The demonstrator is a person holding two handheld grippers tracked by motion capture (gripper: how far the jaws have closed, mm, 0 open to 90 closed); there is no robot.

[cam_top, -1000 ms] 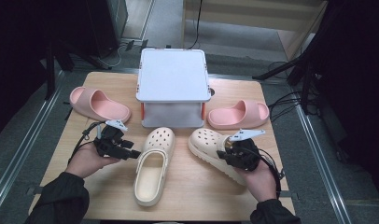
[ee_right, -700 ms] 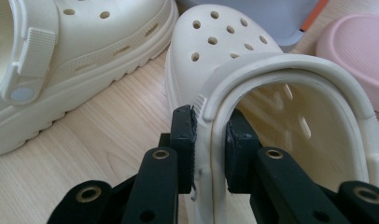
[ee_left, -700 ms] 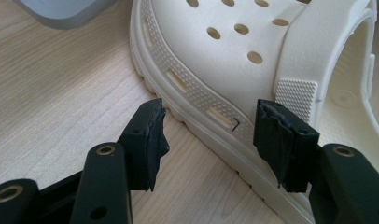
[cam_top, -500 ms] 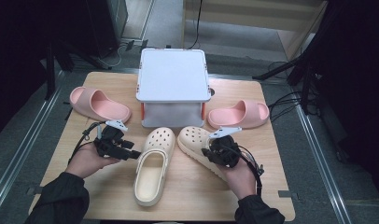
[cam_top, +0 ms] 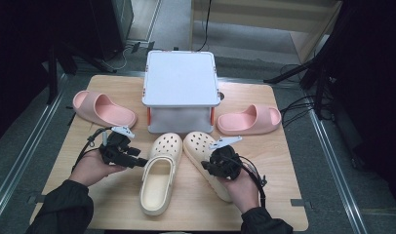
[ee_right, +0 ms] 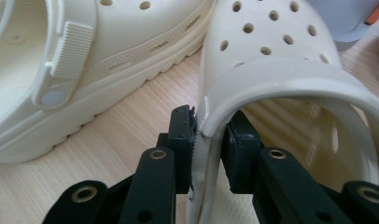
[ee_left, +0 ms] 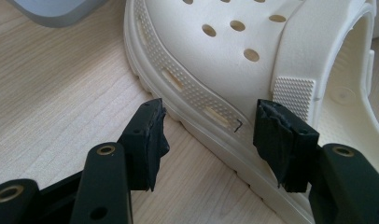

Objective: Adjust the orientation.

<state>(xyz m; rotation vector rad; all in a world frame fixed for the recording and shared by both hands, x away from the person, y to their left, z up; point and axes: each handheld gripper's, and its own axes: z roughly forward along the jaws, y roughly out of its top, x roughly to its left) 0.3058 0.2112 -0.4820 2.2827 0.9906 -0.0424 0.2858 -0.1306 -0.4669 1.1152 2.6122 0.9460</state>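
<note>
Two cream clogs lie on the wooden table (cam_top: 284,161). The left clog (cam_top: 159,173) points toe-first at the box, and my left gripper (cam_top: 137,158) rests beside its left edge. Up close, the left gripper (ee_left: 208,135) is open, its pads flanking the sole rim of that clog (ee_left: 215,56) without pressing it. My right gripper (cam_top: 208,168) is shut on the side wall of the right clog (cam_top: 198,144). In the right gripper view its pads (ee_right: 208,130) sandwich the thin wall below the heel strap of this clog (ee_right: 271,51), having just eased open slightly. The left clog (ee_right: 122,28) lies close alongside.
A white lidded box (cam_top: 180,78) stands at the back middle of the table. One pink slide (cam_top: 103,108) lies at the left, another pink slide (cam_top: 249,119) at the right of the box. Cables trail off the table's right side.
My right gripper has carried the right clog leftward, so its toe now sits close beside the left clog's toe. The left gripper and the left clog have stayed put.
</note>
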